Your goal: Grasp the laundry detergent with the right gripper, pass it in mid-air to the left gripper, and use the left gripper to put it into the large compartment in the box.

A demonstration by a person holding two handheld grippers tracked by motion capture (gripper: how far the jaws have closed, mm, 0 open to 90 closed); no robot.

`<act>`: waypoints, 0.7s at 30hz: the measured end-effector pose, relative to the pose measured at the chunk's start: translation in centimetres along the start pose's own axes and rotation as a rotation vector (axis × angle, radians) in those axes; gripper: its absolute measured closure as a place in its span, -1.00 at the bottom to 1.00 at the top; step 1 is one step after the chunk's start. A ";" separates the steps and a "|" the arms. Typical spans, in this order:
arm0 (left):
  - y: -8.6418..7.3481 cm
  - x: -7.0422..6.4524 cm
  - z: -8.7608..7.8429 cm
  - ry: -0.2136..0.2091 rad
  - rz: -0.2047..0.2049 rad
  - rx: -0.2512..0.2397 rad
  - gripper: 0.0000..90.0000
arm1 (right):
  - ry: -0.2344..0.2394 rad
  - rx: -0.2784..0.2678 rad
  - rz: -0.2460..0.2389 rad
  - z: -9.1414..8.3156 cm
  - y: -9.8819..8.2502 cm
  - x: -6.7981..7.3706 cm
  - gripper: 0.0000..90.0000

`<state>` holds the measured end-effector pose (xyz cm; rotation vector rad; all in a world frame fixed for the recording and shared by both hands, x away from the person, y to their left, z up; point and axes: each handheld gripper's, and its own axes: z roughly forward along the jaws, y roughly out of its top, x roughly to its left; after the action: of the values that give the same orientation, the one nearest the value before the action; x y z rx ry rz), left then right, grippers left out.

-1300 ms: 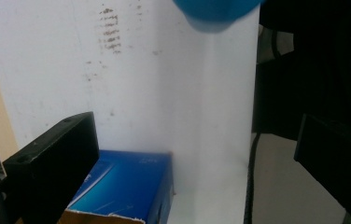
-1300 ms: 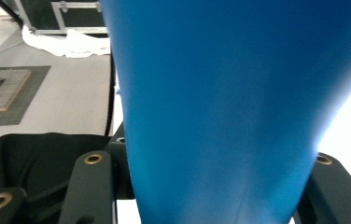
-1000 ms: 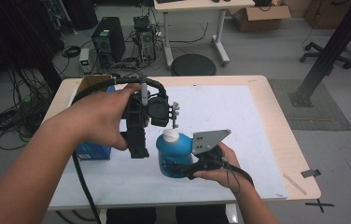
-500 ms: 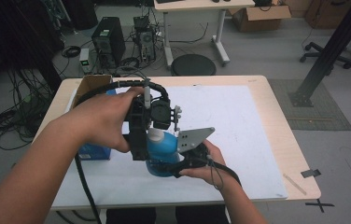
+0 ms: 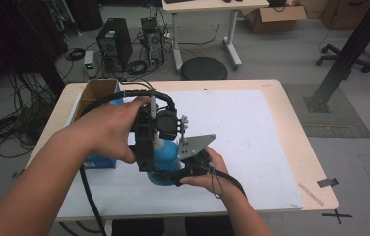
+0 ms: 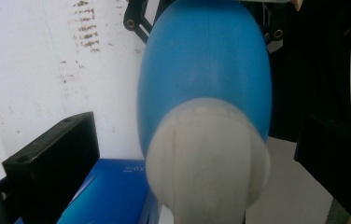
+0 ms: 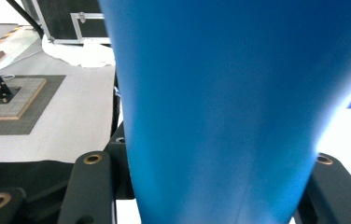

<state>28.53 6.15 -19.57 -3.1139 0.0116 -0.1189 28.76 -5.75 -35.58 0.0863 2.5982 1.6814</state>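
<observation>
A blue bottle (image 5: 167, 158) with a white cap stands tilted above the white mat, and my right gripper (image 5: 174, 173) is shut on its lower body. In the right gripper view the bottle (image 7: 220, 93) sits between the fingers (image 7: 92, 186). My left gripper (image 5: 151, 156) hangs over the bottle's top from the left. In the left gripper view the white cap (image 6: 206, 163) lies between the two black fingers (image 6: 52, 154), with a gap on each side, so that gripper is open.
A blue box (image 5: 99, 160) lies at the mat's left edge under the left hand, with an open cardboard box (image 5: 97, 91) behind it. The white mat (image 5: 242, 128) covers most of the wooden table (image 5: 316, 196). Computers and cables stand on the floor beyond.
The right hand has carried the bottle to the left, up against the left gripper. The cap now sits between the left jaws. The left hand has hardly moved.
</observation>
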 end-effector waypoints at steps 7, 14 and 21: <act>-0.3 0.0 0.9 -0.009 -0.004 0.007 -0.99 | 0.006 0.001 0.001 0.7 -0.1 0.0 0.00; -0.5 0.0 1.4 -0.006 -0.005 0.005 -0.99 | 0.001 0.001 -0.009 1.1 0.1 -0.1 0.00; -0.6 -0.1 1.6 -0.002 -0.006 0.001 -0.99 | -0.001 -0.014 -0.003 1.1 0.1 -0.2 0.00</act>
<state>28.52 6.84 -21.14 -3.1129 0.0023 -0.1154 29.03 -4.69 -35.95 0.0828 2.5842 1.6988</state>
